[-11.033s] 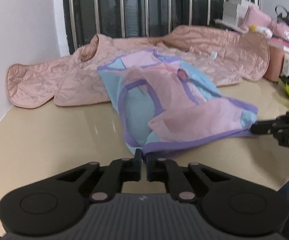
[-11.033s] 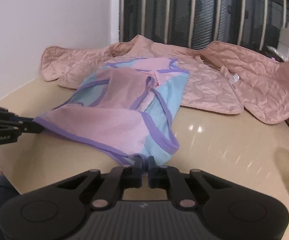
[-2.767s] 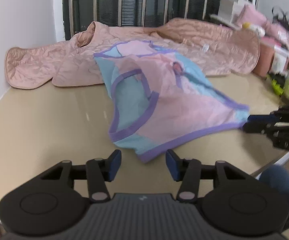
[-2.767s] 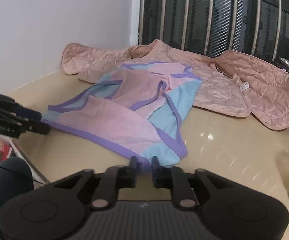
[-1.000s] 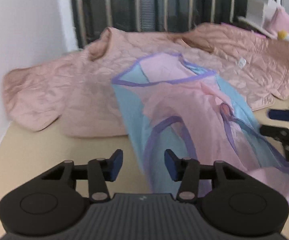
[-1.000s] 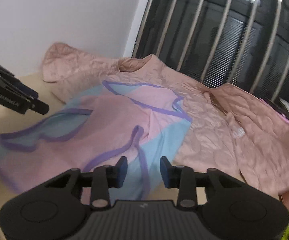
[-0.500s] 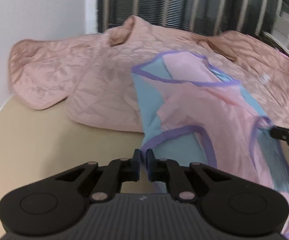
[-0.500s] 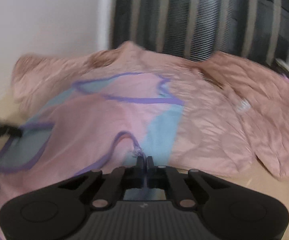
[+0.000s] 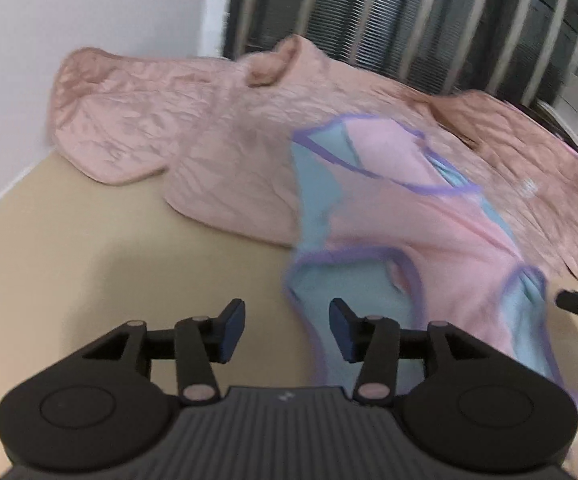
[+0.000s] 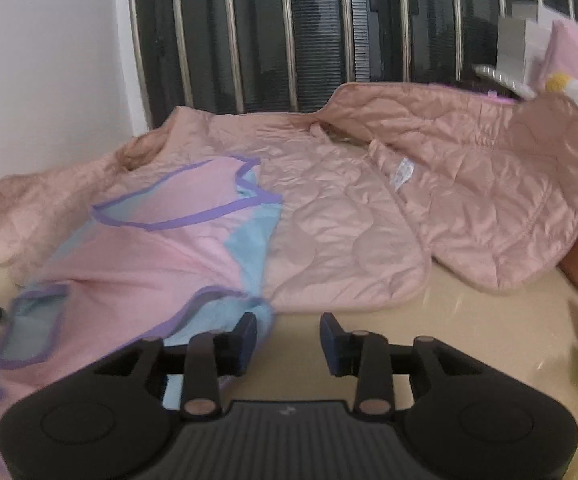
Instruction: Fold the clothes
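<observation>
Only garment (image 9: 429, 240) on table (image 9: 89, 240), no containers

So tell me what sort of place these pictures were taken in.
Probably a home room, at a table by a barred window: clothes lie on a glossy beige tabletop, metal window bars stand behind, and a plush toy sits among pink household clutter at the right.

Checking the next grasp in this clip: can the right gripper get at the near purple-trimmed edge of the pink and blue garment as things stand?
Probably yes. The right gripper is open, its jaws having just been opening, and the pink and blue garment has its hem just beside the left finger, with only bare table around it.
</observation>
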The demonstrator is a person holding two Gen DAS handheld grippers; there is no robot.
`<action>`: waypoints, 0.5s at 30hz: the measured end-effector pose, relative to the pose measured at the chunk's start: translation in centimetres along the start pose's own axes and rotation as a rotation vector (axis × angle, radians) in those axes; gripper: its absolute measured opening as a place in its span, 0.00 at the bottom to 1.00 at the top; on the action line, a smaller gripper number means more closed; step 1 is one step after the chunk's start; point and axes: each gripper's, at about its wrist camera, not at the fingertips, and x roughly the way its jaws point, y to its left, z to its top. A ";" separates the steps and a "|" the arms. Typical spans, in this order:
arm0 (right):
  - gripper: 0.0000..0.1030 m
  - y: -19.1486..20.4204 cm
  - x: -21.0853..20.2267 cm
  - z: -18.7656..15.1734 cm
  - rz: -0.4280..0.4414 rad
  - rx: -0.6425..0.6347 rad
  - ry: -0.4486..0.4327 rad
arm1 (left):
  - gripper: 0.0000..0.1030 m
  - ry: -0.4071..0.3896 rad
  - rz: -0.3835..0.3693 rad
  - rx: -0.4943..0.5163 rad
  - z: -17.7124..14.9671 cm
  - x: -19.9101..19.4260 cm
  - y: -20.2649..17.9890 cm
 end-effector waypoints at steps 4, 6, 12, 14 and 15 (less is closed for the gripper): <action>0.21 2.3 -1.3 -1.7 0.036 -0.077 0.062 | 0.34 -0.002 0.022 0.111 -1.8 -0.1 -2.3; 0.15 3.0 -1.4 -2.5 0.027 -0.110 0.088 | 0.13 -0.012 0.057 0.122 -2.2 -0.2 -2.6; 0.01 3.3 -2.1 -3.7 -0.015 -0.125 0.088 | 0.07 -0.038 0.080 0.051 -2.5 -0.6 -1.2; 0.04 2.9 -2.5 -3.9 -0.028 -0.110 0.080 | 0.29 -0.040 0.103 0.027 -2.4 -1.0 -1.0; 0.08 2.8 -2.8 -3.8 -0.036 -0.105 0.069 | 0.43 -0.041 0.108 0.011 -2.3 -1.3 -0.9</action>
